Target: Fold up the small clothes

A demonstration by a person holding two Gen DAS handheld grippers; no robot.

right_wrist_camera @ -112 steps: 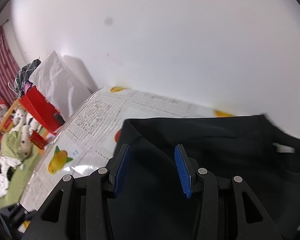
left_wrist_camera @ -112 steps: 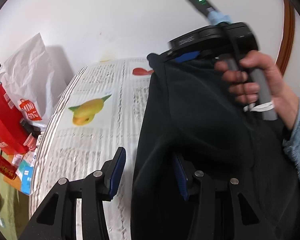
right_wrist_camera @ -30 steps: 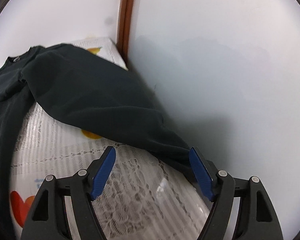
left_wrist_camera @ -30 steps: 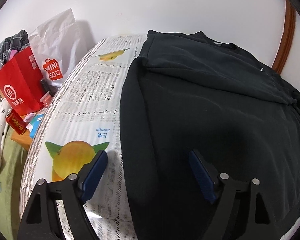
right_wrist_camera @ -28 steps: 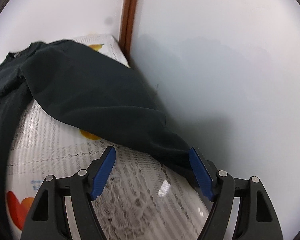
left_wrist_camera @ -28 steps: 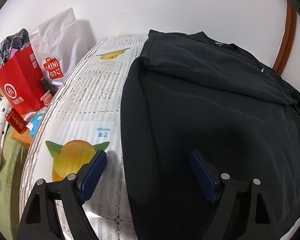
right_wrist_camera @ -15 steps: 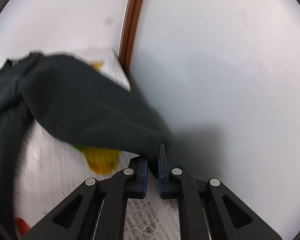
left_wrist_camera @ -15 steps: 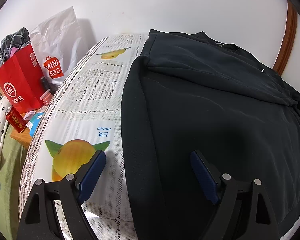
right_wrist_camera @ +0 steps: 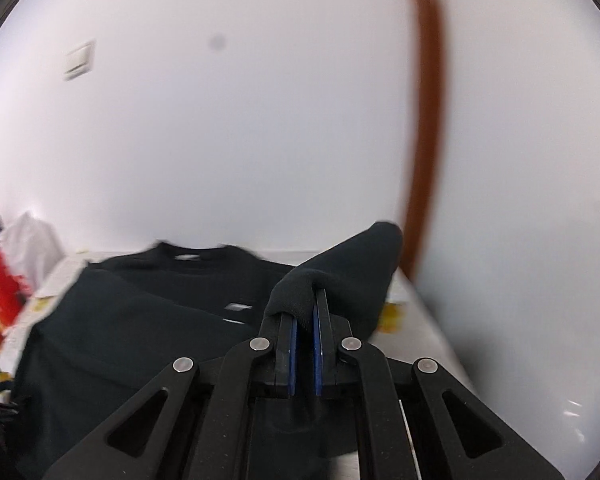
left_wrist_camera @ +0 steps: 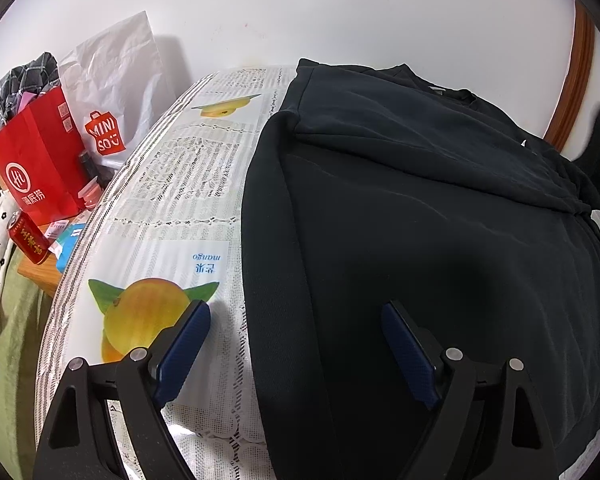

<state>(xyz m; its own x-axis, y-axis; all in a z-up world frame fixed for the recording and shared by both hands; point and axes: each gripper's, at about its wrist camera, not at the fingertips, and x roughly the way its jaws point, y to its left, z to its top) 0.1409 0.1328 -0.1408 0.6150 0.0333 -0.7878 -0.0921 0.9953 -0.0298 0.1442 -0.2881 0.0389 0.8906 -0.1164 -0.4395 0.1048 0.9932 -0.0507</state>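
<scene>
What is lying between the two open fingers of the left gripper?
In the left wrist view, the left gripper stands open over the side edge of the black shirt; that edge and a strip of the lace tablecloth lie between its fingers, untouched by either.

Black shirt (right_wrist_camera: 148, 320) blurred; its hem seemingly cut off.

Black triangular-cutout arms, silver screws, and blue ribbed fingers (left_wrist_camera: 186, 344).
</scene>
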